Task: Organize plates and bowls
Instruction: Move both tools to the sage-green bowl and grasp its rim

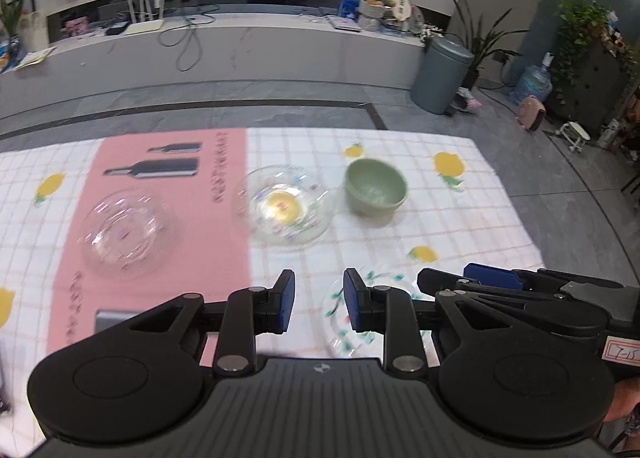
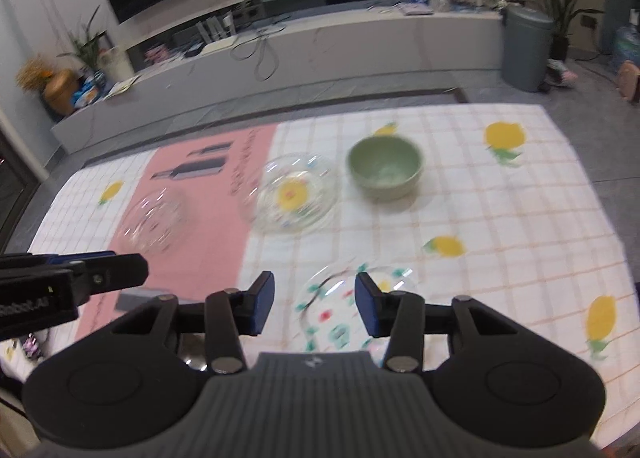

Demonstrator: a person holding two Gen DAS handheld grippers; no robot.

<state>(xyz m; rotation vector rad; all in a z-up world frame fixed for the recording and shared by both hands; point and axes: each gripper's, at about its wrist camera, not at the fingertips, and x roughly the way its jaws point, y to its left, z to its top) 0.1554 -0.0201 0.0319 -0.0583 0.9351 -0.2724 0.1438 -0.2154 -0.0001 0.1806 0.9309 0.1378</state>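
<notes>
handwritten "t-15" on white label of right tongs, "robot.ai" on left tongs body

The left gripper and right gripper hover side by side, both angled downward; each has its blue-padded fingers parted with nothing held between them.

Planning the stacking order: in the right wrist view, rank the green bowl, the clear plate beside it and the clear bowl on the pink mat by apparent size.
1. clear plate, widest.
2. green bowl and clear bowl look about alike; the clear bowl is blurred, so I won't rank them.
</notes>
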